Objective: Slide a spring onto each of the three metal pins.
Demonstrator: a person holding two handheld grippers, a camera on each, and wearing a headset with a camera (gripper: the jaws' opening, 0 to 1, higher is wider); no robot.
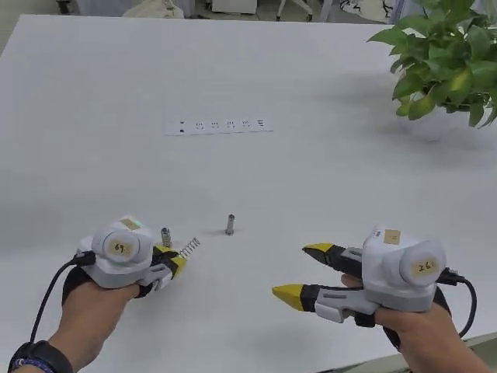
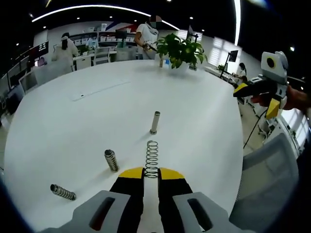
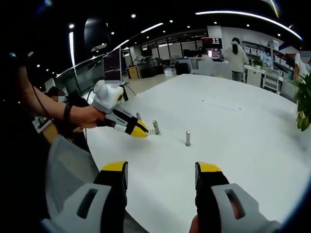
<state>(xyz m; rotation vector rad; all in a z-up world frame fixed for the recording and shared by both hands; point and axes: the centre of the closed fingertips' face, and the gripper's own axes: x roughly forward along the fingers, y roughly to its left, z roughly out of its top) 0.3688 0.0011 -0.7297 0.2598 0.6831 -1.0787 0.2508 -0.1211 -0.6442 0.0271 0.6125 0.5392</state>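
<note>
One spring point(image 2: 152, 158) is pinched by its near end between the left gripper's point(image 2: 151, 172) fingers, closed tight on it. The coil points across the surface point(image 1: 116, 93) toward the bare pin point(image 2: 155, 122), which stands upright further in, clear of the coil's tip. Just left of the fingers a second pin point(image 2: 111, 160) stands with a spring on it; a third pin point(image 2: 63, 192), also sprung, lies on its side closer to the front edge. The right gripper point(image 1: 303, 272) hangs well apart by that front edge — fingers spread wide, holding nothing.
</note>
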